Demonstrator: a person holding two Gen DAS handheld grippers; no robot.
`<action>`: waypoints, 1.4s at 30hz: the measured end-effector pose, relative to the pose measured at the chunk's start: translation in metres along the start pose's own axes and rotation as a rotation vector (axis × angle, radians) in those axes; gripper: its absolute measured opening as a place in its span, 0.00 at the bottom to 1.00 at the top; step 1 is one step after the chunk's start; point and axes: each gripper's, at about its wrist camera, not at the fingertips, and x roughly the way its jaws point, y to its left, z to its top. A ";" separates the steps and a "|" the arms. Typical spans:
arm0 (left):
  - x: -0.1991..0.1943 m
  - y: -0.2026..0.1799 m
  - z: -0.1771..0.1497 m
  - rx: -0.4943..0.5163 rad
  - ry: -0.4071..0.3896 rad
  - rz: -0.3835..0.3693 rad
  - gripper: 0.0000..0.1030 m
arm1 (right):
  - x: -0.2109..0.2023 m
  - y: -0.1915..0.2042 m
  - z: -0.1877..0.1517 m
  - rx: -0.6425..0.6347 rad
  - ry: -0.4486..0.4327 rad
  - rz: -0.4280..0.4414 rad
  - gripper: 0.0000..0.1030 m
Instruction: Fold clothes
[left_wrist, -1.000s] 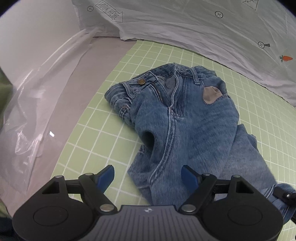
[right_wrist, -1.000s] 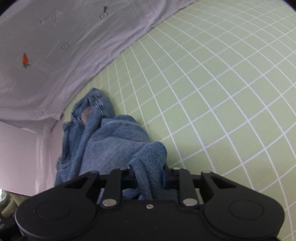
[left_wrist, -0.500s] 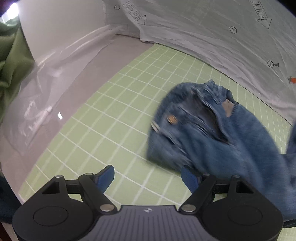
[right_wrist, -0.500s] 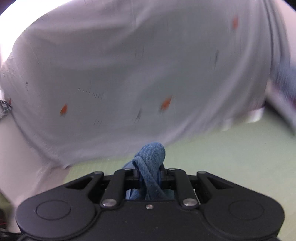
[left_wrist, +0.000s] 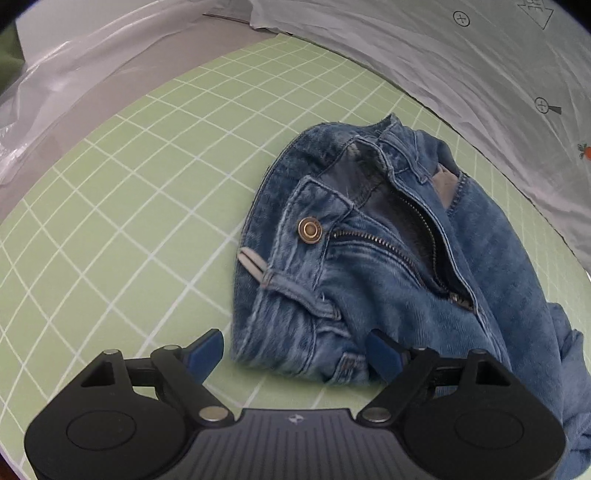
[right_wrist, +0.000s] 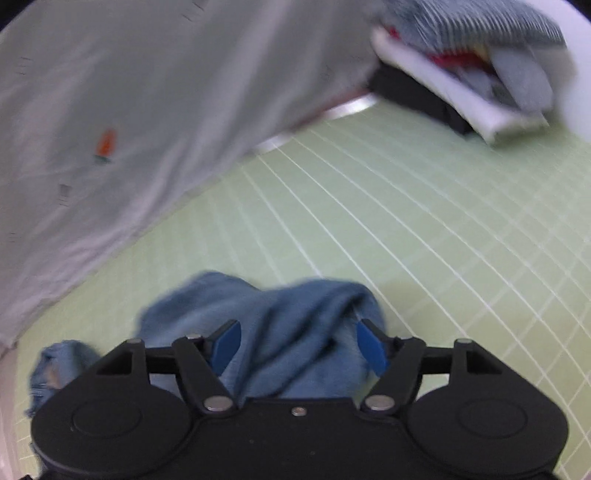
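Observation:
A pair of blue jeans (left_wrist: 376, 266) lies crumpled on the green grid mat (left_wrist: 147, 192), waistband up, fly unzipped, brass button showing. My left gripper (left_wrist: 295, 352) is open just above the waistband's near edge, with denim by its right fingertip. In the right wrist view a bunched leg of the jeans (right_wrist: 280, 332) lies on the mat (right_wrist: 424, 221). My right gripper (right_wrist: 297, 345) is open over it, the cloth between the blue pads but not clamped.
A white printed sheet (left_wrist: 461, 55) covers the back of the table, also in the right wrist view (right_wrist: 147, 110). Clear plastic (left_wrist: 44, 92) lies at the left edge. A stack of folded clothes (right_wrist: 472, 66) sits on a black box at the far right.
My right gripper was shut on the jeans leg and has opened, dropping it on the mat. The jeans shifted right and turned. My left gripper has come close over the waistband.

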 end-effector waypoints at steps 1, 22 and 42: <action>0.002 -0.001 0.001 -0.002 -0.003 -0.001 0.83 | 0.007 -0.004 -0.001 0.019 0.018 -0.009 0.69; -0.090 -0.047 0.119 0.024 -0.466 -0.194 0.08 | -0.052 0.077 0.103 -0.234 -0.520 0.026 0.08; -0.050 0.043 0.055 -0.063 -0.204 0.051 0.13 | -0.036 0.002 0.027 -0.151 -0.109 0.041 0.32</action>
